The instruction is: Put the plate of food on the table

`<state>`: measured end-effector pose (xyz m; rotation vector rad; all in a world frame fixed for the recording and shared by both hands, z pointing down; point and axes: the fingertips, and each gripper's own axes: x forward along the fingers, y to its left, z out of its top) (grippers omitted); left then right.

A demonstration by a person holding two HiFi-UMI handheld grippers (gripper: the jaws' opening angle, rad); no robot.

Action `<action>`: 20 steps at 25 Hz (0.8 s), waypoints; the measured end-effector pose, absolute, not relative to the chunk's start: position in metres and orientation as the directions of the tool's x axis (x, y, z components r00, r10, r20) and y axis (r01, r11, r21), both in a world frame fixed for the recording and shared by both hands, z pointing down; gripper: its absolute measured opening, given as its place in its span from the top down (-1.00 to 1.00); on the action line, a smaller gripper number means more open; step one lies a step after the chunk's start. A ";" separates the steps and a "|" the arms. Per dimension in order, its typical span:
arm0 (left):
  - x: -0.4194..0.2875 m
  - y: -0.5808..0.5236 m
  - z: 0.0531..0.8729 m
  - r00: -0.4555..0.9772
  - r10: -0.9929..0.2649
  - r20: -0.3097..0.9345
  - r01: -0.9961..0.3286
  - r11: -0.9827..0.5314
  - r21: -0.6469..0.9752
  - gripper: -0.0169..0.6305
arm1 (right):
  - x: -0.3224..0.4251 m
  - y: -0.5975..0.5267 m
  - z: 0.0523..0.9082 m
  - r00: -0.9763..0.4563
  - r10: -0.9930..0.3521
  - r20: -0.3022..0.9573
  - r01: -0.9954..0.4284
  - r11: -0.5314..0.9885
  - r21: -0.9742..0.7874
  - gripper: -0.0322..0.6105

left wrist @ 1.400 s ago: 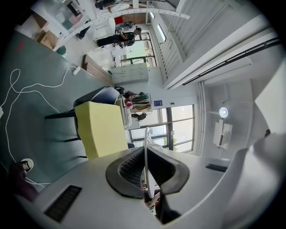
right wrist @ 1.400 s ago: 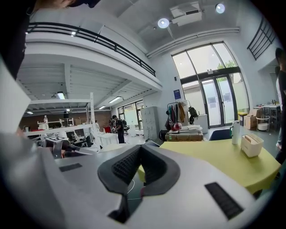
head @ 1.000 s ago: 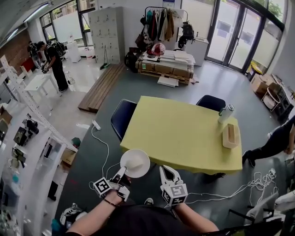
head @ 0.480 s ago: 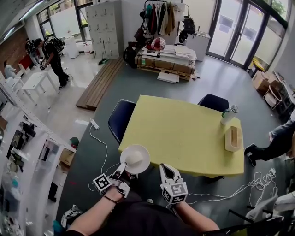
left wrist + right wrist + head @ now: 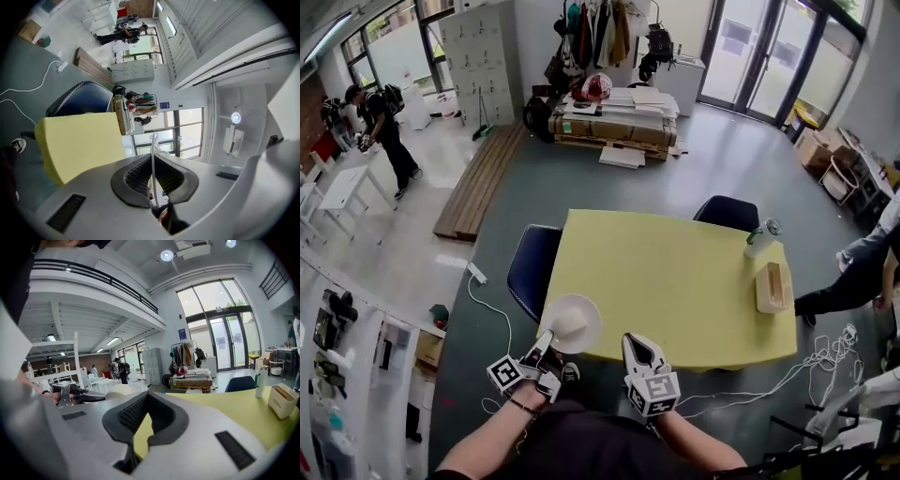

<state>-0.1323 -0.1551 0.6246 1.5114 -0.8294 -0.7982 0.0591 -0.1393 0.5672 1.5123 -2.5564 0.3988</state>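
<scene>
One white plate (image 5: 573, 322) shows at lower centre-left of the head view. It is pinched by its near rim in the left gripper (image 5: 547, 342), whose pads are clamped on the thin edge. The plate hangs over the near left corner of the yellow table (image 5: 675, 272); whether it touches the top is unclear, and any food on it is too pale to make out. Just right of it, the right gripper (image 5: 636, 347) has its jaws together on nothing. Held by one edge only, the plate could tilt and spill. Released this near the corner, it could fall.
</scene>
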 end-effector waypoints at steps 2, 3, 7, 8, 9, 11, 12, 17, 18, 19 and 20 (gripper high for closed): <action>-0.138 -0.179 0.624 0.537 -0.843 -0.034 -0.059 -0.078 0.995 0.89 | 0.052 -0.159 0.563 -0.469 -0.848 0.248 -0.883 0.443 -0.154 0.86; -0.139 -0.190 0.624 0.549 -0.835 -0.035 -0.055 -0.079 0.995 0.89 | 0.048 -0.169 0.560 -0.462 -0.853 0.243 -0.887 0.437 -0.153 0.86; -0.148 -0.231 0.633 0.593 -0.805 -0.027 -0.046 -0.067 0.997 0.89 | 0.032 -0.203 0.552 -0.438 -0.870 0.227 -0.899 0.413 -0.147 0.86; -0.150 -0.241 0.636 0.601 -0.799 -0.023 -0.046 -0.063 0.997 0.89 | 0.028 -0.211 0.551 -0.432 -0.874 0.223 -0.901 0.408 -0.145 0.86; -0.153 -0.251 0.639 0.609 -0.793 -0.020 -0.046 -0.060 0.997 0.89 | 0.024 -0.219 0.549 -0.425 -0.878 0.220 -0.905 0.402 -0.140 0.86; -0.155 -0.269 0.643 0.625 -0.781 -0.017 -0.039 -0.053 0.998 0.89 | 0.019 -0.235 0.546 -0.408 -0.887 0.215 -0.912 0.389 -0.129 0.86; -0.156 -0.277 0.645 0.633 -0.774 -0.016 -0.036 -0.050 0.998 0.89 | 0.017 -0.242 0.545 -0.400 -0.891 0.214 -0.916 0.381 -0.125 0.86; -0.158 -0.307 0.659 0.666 -0.746 0.007 -0.042 -0.028 0.999 0.89 | 0.016 -0.268 0.543 -0.360 -0.907 0.217 -0.933 0.343 -0.112 0.86; -0.158 -0.312 0.662 0.670 -0.742 0.009 -0.041 -0.025 0.999 0.89 | 0.017 -0.272 0.543 -0.356 -0.909 0.218 -0.934 0.340 -0.108 0.86; -0.157 -0.317 0.664 0.673 -0.740 0.010 -0.040 -0.023 0.999 0.89 | 0.018 -0.276 0.543 -0.353 -0.910 0.218 -0.935 0.338 -0.104 0.86; -0.157 -0.321 0.666 0.675 -0.738 0.011 -0.040 -0.022 0.999 0.89 | 0.020 -0.278 0.543 -0.350 -0.911 0.219 -0.937 0.335 -0.101 0.86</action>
